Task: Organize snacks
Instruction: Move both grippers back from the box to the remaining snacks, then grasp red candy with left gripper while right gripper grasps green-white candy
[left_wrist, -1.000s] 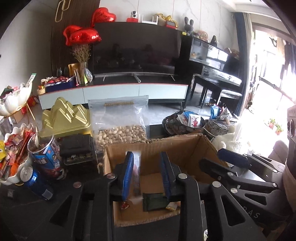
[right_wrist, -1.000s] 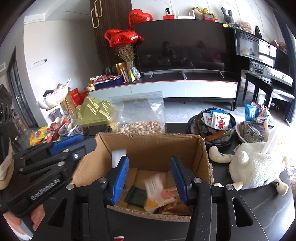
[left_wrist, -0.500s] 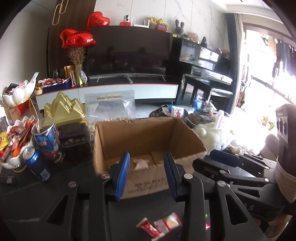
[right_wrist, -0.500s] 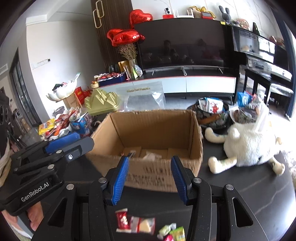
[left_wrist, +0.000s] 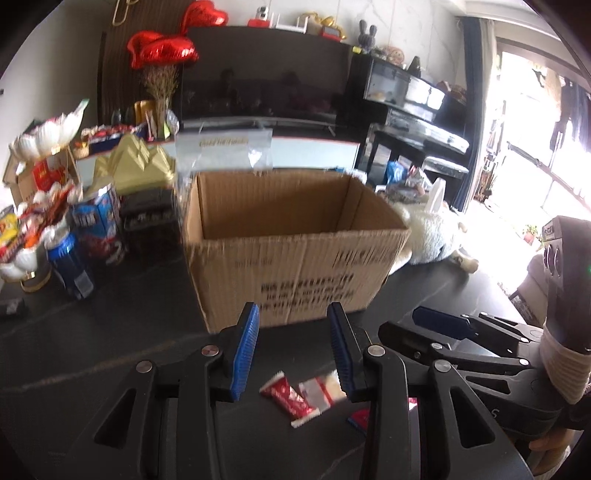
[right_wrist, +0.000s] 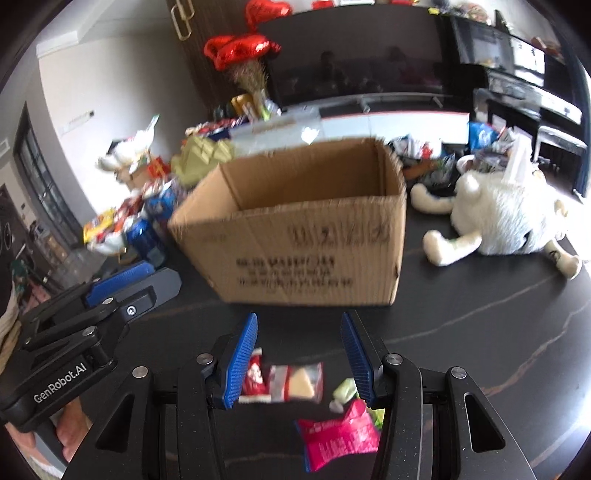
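Note:
An open cardboard box (left_wrist: 295, 240) stands on the dark table; it also shows in the right wrist view (right_wrist: 306, 229). In front of it lie loose snack packets: a red one (left_wrist: 290, 400) and a clear one with a pale snack (left_wrist: 325, 389), seen from the right as the red packet (right_wrist: 255, 376), the clear packet (right_wrist: 295, 382), a green one (right_wrist: 345, 391) and a pink one (right_wrist: 340, 439). My left gripper (left_wrist: 291, 354) is open and empty above them. My right gripper (right_wrist: 299, 358) is open and empty over the same packets.
Left of the box stand a blue cup (left_wrist: 98, 229), a blue can (left_wrist: 70, 266), a dark tin (left_wrist: 147, 221) and a gold box (left_wrist: 136, 170). A white plush toy (right_wrist: 502, 218) lies right of the box. Snack bowls (right_wrist: 424, 155) sit behind.
Both grippers have pulled back and down from over the box to the table in front of it. The loose packets have come into view under the fingers.

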